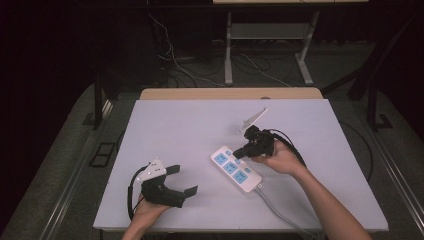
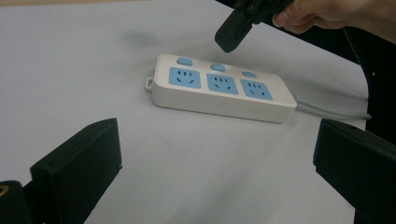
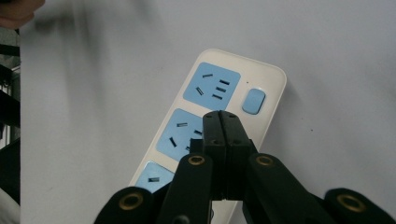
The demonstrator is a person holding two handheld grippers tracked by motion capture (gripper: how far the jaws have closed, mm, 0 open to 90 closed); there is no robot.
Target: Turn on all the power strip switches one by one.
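Pale grey table [image 1: 175,125] in a dark room, carrying a white power strip [image 1: 236,169] with three blue sockets and three blue switches, lying diagonally right of centre, its grey cord [image 1: 272,205] trailing toward the near edge. Right claw [image 1: 240,152], jaws pressed together with nothing between them, points down over the strip's middle socket and switch row. Left claw [image 1: 184,181], jaws spread wide, sits low near the front-left of the table, well apart from the strip and aimed toward it.
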